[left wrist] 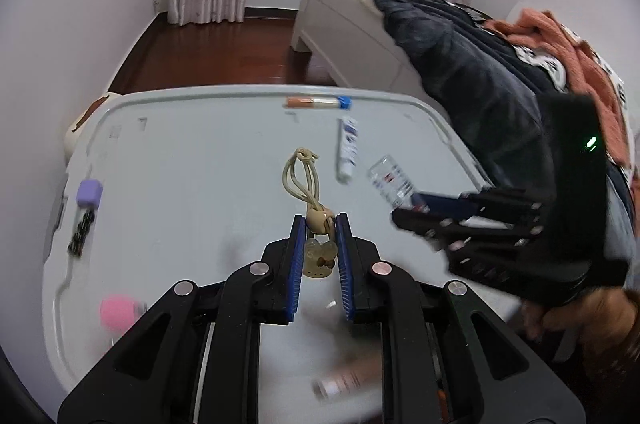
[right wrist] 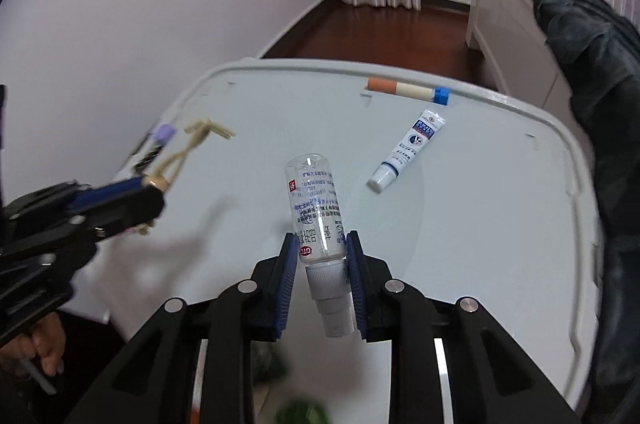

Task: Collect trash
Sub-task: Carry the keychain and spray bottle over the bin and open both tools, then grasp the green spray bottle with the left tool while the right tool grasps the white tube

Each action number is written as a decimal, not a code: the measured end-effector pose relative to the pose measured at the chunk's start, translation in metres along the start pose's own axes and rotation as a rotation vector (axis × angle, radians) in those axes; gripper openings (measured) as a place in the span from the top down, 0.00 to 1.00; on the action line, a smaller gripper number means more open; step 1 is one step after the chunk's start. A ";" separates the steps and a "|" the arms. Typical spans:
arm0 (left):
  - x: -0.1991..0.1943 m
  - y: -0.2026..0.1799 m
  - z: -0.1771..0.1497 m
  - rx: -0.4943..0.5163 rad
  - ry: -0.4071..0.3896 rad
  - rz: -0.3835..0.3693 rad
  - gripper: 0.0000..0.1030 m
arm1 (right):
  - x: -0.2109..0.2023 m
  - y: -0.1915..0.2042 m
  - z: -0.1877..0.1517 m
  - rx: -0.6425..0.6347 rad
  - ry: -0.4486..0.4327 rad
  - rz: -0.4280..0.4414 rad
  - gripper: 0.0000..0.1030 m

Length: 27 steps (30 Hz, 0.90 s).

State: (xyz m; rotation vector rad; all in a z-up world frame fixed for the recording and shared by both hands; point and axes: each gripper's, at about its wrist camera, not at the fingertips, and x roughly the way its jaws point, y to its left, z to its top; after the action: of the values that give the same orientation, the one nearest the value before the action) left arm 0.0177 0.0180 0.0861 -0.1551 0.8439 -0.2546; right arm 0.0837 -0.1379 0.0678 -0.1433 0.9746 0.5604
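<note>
So we've got both grippers loaded up over the pale grey table (right wrist: 460,224). Our left gripper (left wrist: 320,224) is clamped on a beige hair tie (left wrist: 306,179) with a little bear charm; the charm sits right between the blue pads (left wrist: 294,256) and the elastic loops stick out forward past the fingertips, above the tabletop. From the right wrist camera we can see that same left gripper (right wrist: 154,191) off to the side with the loops poking out of it, a bit blurry.

Our right gripper (right wrist: 322,244) is closed around a small clear spray bottle (right wrist: 316,207). The jaws pinch it near the neck, the white nozzle end points back toward the camera, and the bottom of the bottle points away. In the left view the right gripper (left wrist: 404,209) shows up on the right with the bottle (left wrist: 390,183) sticking out toward the middle of the table.

Lying on the table: a white and blue ointment tube (right wrist: 408,149) just beyond the bottle, an orange and cream tube with a blue cap (right wrist: 408,89) along the far rim, and a purple-capped item (left wrist: 86,214) near the left edge. There's also something pink (left wrist: 118,312) on the near left, too blurred to identify.
</note>
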 end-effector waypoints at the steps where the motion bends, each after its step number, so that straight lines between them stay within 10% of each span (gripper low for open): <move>1: -0.009 -0.004 -0.010 0.007 0.010 -0.008 0.85 | -0.016 0.006 -0.017 -0.001 0.006 0.019 0.76; 12: -0.029 -0.031 -0.167 -0.052 0.412 -0.121 0.84 | -0.034 0.056 -0.204 0.056 0.311 0.162 0.74; 16: -0.021 -0.034 -0.193 -0.081 0.509 -0.103 0.52 | -0.024 0.057 -0.220 0.080 0.359 0.096 0.31; 27: -0.043 -0.037 -0.116 -0.161 0.268 -0.075 0.41 | -0.097 0.020 -0.137 0.142 -0.013 0.000 0.20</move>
State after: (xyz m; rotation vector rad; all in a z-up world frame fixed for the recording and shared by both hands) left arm -0.1032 -0.0091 0.0497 -0.3083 1.1268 -0.2813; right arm -0.0703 -0.2072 0.0724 -0.0129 0.9982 0.4900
